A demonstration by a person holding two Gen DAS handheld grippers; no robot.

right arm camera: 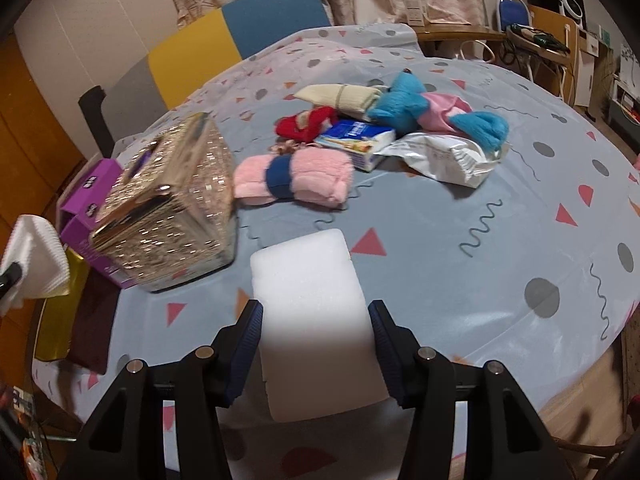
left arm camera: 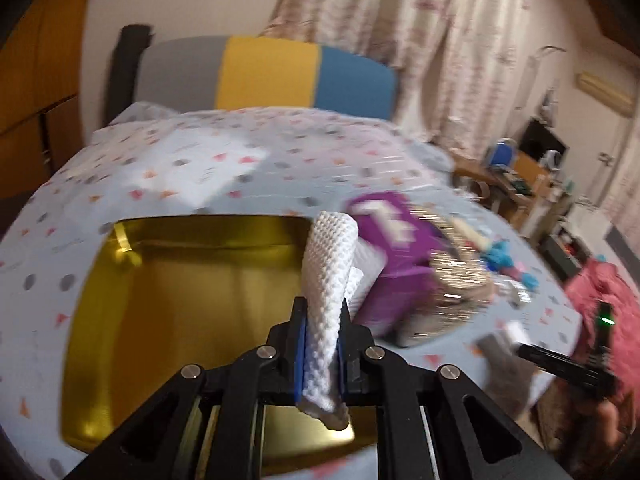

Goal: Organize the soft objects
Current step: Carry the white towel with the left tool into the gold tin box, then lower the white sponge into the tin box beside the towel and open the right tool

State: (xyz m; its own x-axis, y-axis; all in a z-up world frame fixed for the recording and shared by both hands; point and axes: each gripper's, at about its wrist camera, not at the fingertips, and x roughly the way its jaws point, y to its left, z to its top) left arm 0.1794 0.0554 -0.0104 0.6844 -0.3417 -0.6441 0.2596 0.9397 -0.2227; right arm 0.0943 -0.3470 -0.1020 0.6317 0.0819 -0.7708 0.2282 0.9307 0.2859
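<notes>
My left gripper is shut on a white waffle-textured cloth, which stands up between the blue pads. It hangs over a gold tray on the patterned tablecloth. In the right wrist view the same cloth shows at the far left edge. My right gripper holds a white foam block, with a pad against each side. Farther back lie a pink fuzzy roll with a blue band, a red plush, a cream knit roll and a blue and pink plush toy.
A glittery gold box and a purple box stand between the tray and the soft pile. A tissue pack and a white foil bag lie among the soft things. A dark brown cloth lies in the tray. A chair stands behind the table.
</notes>
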